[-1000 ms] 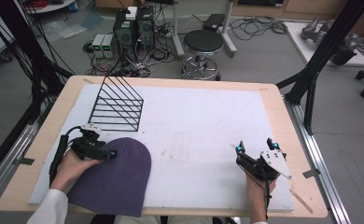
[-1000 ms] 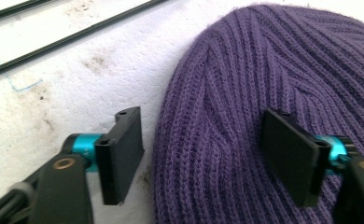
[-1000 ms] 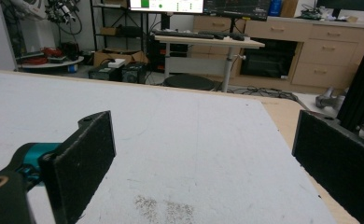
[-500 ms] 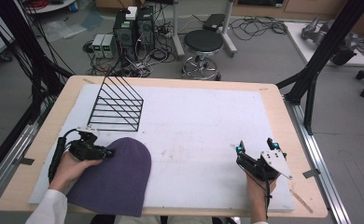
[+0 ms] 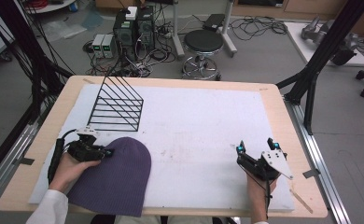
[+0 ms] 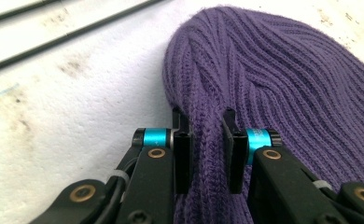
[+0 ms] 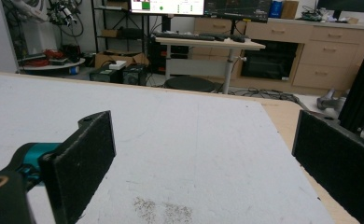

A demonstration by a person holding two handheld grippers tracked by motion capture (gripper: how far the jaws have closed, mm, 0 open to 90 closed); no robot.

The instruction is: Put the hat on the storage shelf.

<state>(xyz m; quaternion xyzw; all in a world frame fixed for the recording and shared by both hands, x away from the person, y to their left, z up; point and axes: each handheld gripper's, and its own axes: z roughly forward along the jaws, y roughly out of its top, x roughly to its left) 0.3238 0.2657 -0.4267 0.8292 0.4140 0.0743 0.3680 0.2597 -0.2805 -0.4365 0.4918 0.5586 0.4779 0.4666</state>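
Since the earlier frames, little has been moved: the left gripper (image 5: 106,152) has been kept at the left edge of the hat, and the right gripper (image 5: 256,151) has been held in place near the table's right front corner.

One table (image 5: 208,86) is seen, covered by one white mat (image 5: 199,121). One purple knitted hat (image 5: 117,179) is laid flat on the mat at the front left, just in front of one black wire rack (image 5: 117,105) (six horizontal bars can be counted on its front).

Two grippers are held, one in each hand. A ridge of the hat's knit (image 6: 208,140) is pinched between the left gripper's jaws, which are clenched on it. The right gripper's jaws are spread wide apart over bare mat, with nothing grasped.
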